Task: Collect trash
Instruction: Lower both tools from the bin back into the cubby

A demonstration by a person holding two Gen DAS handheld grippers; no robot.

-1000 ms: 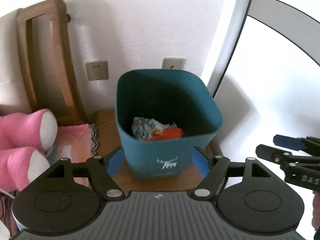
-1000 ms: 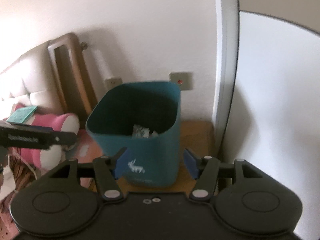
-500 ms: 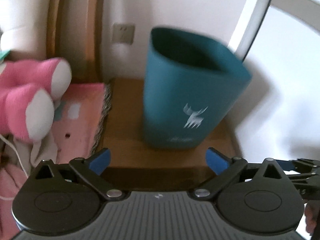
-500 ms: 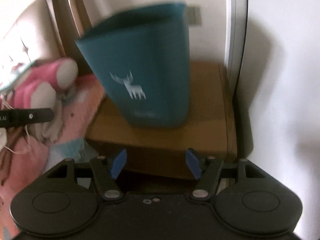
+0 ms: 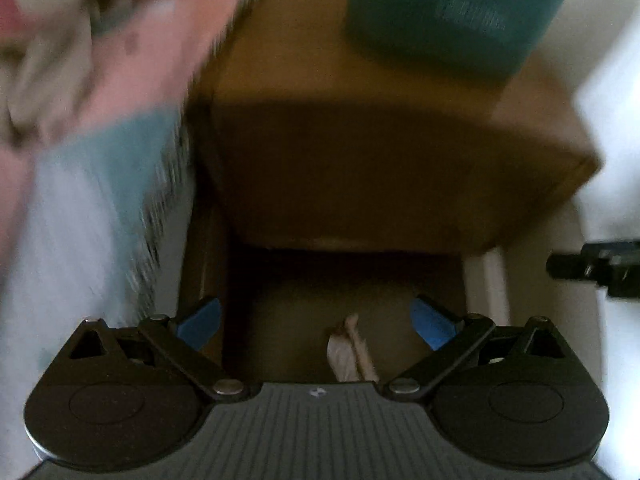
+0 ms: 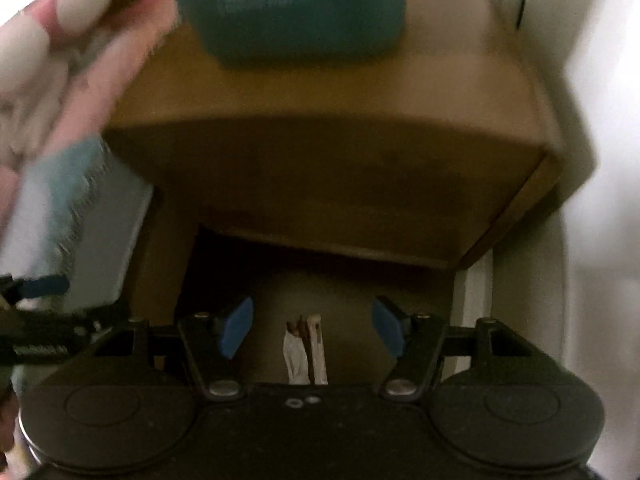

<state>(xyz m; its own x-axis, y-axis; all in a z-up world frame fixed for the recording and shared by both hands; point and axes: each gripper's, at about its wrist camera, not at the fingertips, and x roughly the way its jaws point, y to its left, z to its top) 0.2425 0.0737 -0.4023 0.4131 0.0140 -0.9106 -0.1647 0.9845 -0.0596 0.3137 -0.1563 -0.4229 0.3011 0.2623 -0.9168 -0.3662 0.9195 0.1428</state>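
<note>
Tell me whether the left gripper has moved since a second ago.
Yes. The left gripper has dropped: the teal bin, once centred between its fingers, now sits at the top edge, and the view looks below the wooden nightstand at floor litter.

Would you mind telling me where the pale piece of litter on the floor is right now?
The pale piece of litter lies on the floor below the brown wooden bedside cabinet, low and central in both wrist views, between the open right gripper fingers.

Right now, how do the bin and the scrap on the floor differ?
The bin is teal and stands up on the wooden cabinet; the scrap is pale with brown strips and lies low on the floor in front of it. The bin is far bulkier. Neither is gripped: both the left gripper and right gripper are open.
</note>
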